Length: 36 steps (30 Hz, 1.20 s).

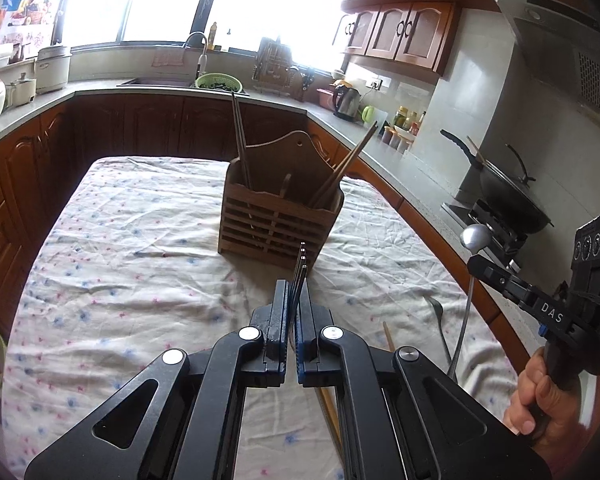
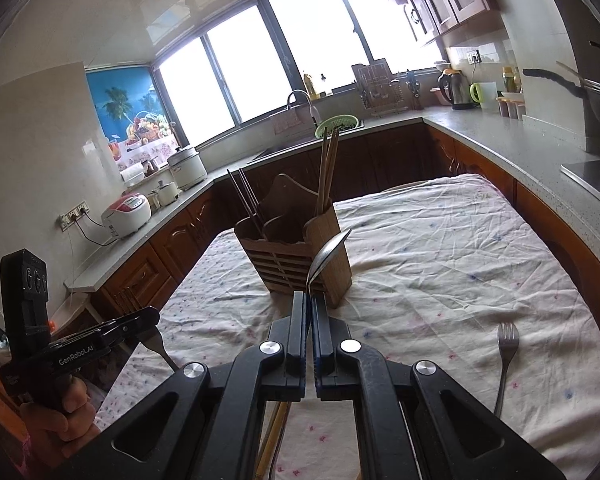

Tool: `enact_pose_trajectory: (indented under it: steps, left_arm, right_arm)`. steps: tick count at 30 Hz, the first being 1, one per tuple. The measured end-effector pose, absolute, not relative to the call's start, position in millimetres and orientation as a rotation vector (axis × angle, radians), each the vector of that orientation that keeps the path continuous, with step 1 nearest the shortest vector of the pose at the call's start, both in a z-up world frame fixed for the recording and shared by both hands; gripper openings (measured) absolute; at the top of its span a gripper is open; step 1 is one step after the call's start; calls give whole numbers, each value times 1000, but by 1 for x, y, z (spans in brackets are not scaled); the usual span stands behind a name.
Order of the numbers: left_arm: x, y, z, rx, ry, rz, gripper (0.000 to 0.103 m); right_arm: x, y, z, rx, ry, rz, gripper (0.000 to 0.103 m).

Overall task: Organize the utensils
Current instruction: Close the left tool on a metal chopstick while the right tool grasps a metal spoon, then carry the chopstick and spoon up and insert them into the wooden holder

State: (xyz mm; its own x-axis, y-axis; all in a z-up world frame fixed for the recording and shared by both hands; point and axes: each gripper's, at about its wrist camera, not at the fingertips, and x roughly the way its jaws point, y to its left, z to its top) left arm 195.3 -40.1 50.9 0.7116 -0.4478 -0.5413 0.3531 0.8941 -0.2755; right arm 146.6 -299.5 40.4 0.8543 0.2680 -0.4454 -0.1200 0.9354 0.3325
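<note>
- Left wrist view: the left gripper (image 1: pixel 299 280) is clamping a fork (image 1: pixel 302 266) edge-on, tines pointing up toward the wooden holder (image 1: pixel 278 220), which is standing on the cloth-covered table (image 1: pixel 120 240) just ahead.
- Only a short stretch of the fork is sitting between the pads, so in my judgement it is liable to pivot or slip if the tines are knocking against the holder's front rim on the way in.
- Chopsticks (image 1: pixel 240 140) are leaning out of the left compartment and more out of the right; the middle one appears free. A careless entry is risking a push on those sticks or a tip of the holder.
- The right gripper (image 1: pixel 476 260) is hovering at the right edge, gripping a spoon (image 1: pixel 476 236). With both tools closing on one holder, a collision is possible.
- A second fork (image 1: pixel 436 312) is lying on the cloth near the right edge, and a loose chopstick (image 1: pixel 388 336) is lying just beside it.
- Right wrist view: the right gripper (image 2: pixel 310 304) is pinching the spoon (image 2: pixel 326 256) by its handle, bowl raised in front of the holder (image 2: pixel 296 256).
- The spoon's bowl is sitting high above a thin grip, so it is likely to swing if it is catching the rim.
- The left gripper (image 2: pixel 148 320) is showing at the left, holding the fork (image 2: pixel 158 346); the spare fork (image 2: pixel 506 356) is resting on the cloth (image 2: pixel 440 260), well apart from the holder.
</note>
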Motion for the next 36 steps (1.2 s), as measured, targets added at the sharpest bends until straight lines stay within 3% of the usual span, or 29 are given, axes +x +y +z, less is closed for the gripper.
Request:
enact_pose_trajectory:
  steps: [36]
  left_arm:
    - [287,-15,118,-159,467,-343,2]
  right_arm:
    - [238,-271,83,224,234,188,2]
